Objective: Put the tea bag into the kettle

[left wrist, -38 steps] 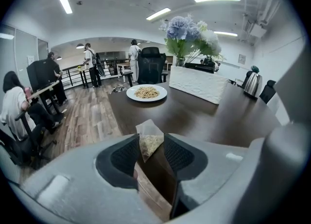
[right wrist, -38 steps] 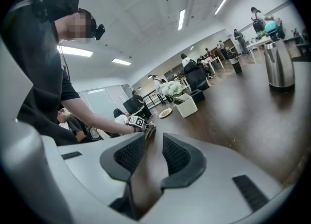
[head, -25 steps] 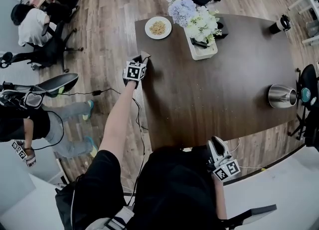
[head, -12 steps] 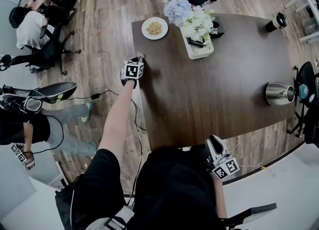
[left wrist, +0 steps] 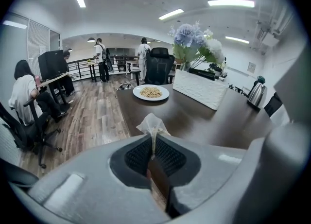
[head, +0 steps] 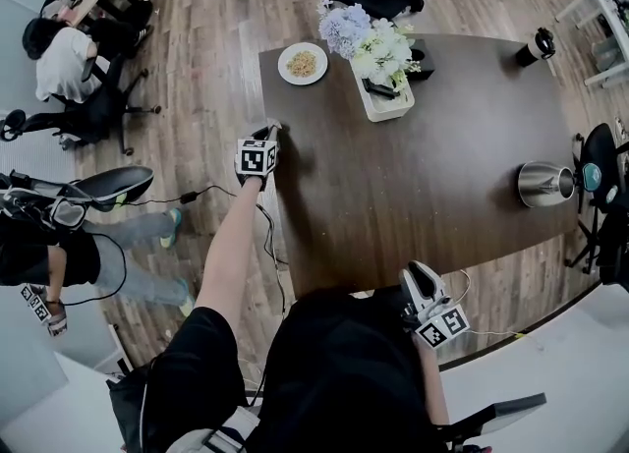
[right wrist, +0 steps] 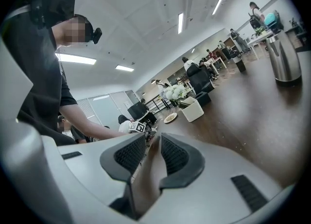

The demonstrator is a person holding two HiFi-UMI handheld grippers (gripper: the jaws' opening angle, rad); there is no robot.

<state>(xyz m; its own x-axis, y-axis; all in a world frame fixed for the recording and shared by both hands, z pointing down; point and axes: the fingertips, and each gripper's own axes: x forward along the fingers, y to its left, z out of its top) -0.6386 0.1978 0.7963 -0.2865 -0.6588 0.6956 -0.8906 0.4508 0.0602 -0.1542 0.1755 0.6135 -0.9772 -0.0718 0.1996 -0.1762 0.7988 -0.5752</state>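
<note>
Overhead, the left tongs (head: pixel 265 135) sit at the left edge of the tabletop (head: pixel 423 196). The kettle (head: pixel 539 184) stands well apart at the right side, nearer the right tongs (head: pixel 418 282).

From the left gripper view, the jaws are closing, with the tea bag (left wrist: pixel 152 123) pinched upright between them and the kettle ahead to the right.

From the right gripper view, the jaws are together and empty.
</note>
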